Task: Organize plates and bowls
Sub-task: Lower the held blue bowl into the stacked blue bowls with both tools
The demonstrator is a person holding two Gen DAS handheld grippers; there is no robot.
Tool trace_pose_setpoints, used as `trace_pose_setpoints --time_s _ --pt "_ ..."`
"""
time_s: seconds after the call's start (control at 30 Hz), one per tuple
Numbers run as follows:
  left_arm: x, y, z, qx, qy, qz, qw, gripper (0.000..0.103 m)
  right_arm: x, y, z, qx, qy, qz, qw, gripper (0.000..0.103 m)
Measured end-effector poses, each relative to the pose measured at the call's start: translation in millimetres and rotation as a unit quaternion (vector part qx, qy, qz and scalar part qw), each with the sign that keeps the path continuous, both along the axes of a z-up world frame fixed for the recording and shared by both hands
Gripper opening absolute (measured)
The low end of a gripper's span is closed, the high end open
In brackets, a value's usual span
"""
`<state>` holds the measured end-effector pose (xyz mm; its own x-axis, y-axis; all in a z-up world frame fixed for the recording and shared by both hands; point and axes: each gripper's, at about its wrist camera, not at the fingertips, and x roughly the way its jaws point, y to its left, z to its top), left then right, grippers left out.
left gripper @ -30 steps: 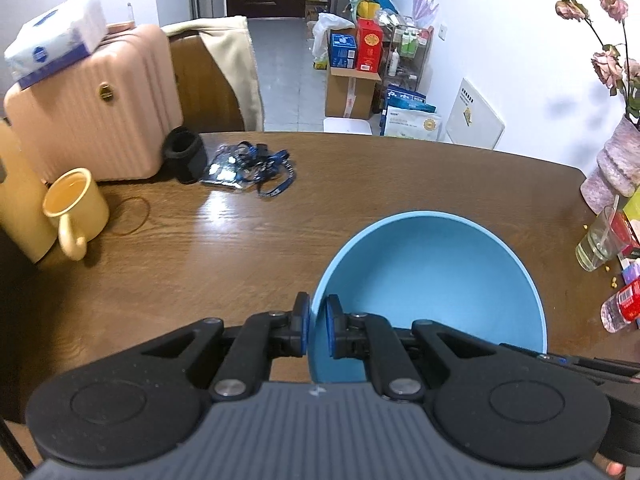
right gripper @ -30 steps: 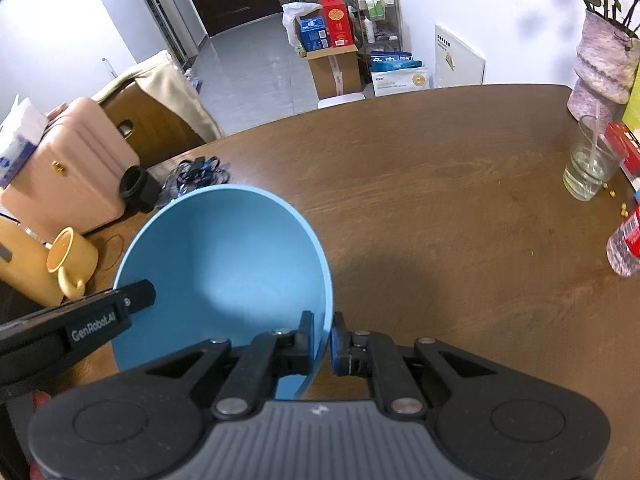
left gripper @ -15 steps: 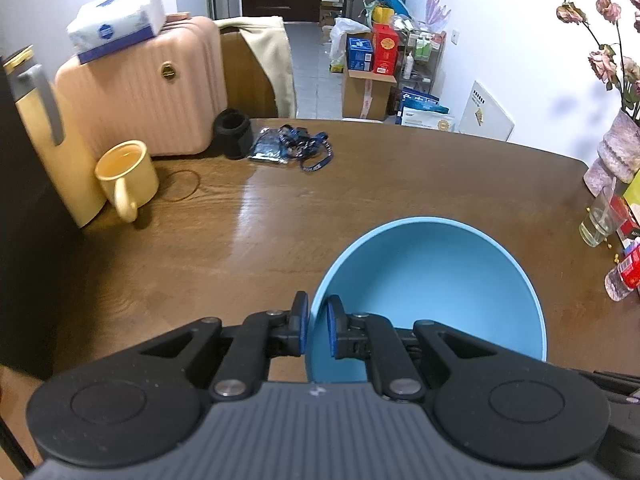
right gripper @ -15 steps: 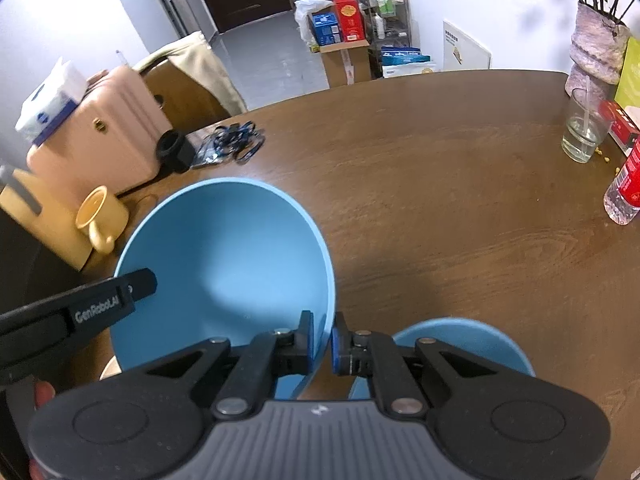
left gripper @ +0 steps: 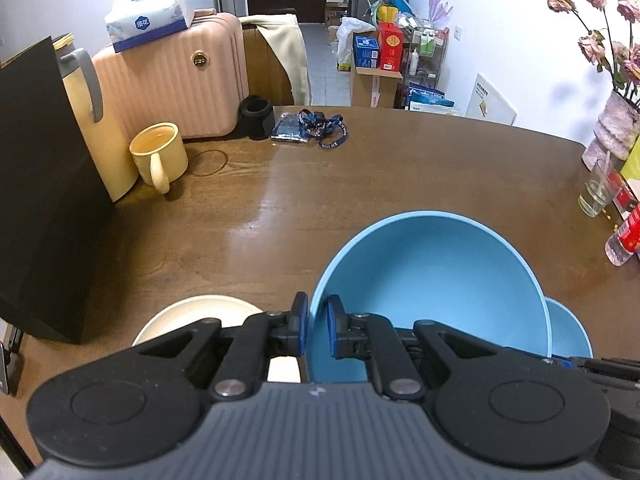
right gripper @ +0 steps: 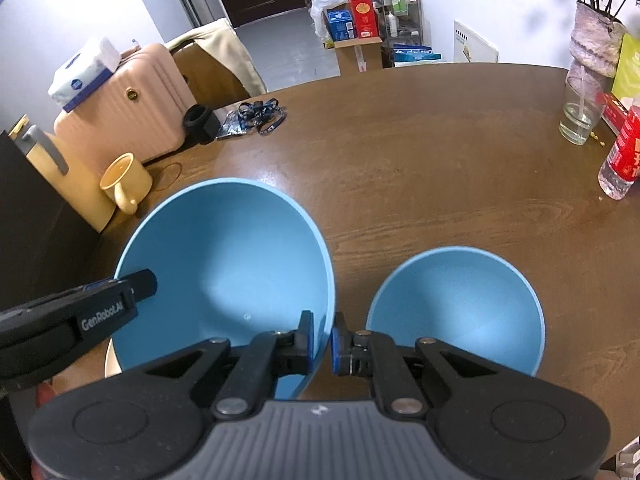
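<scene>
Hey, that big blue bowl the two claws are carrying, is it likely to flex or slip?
The big bowl probably stays stiff: its thin rim looks undistorted. Its smooth, matte surface might slip, though the left claw and right claw pinch opposite sides.

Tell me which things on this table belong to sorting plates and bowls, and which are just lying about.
Part of the job:
- large blue bowl, clamped at its rim by both hand-held grippers
- small blue bowl
- cream plate

Just lying about:
- yellow mug
- lanyard
- drinking glass
- water bottle
- vase
- suitcase
</scene>
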<state>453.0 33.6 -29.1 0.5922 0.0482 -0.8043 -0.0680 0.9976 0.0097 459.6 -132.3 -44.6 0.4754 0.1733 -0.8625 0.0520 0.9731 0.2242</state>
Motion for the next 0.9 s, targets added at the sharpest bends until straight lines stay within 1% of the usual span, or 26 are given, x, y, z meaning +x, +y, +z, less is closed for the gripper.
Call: trace_pose_setpoints --time_s 0.23,0.4,0.9 --pt "-18 -17 -2 0.002 0.007 -0.014 0.9999 0.01 -23 -17 3 -0.003 0.001 -0.008 1.0 0.008" --pt "-24 -36 -7 0.007 0.014 -0.033 0.9993 0.01 -30 -35 2 -0.005 0.001 -0.022 1.0 0.008" --pt "-13 -100 -20 0.01 0.029 -0.091 0.9954 0.01 -30 -95 -6 -0.007 0.007 -0.078 0.997 0.008"
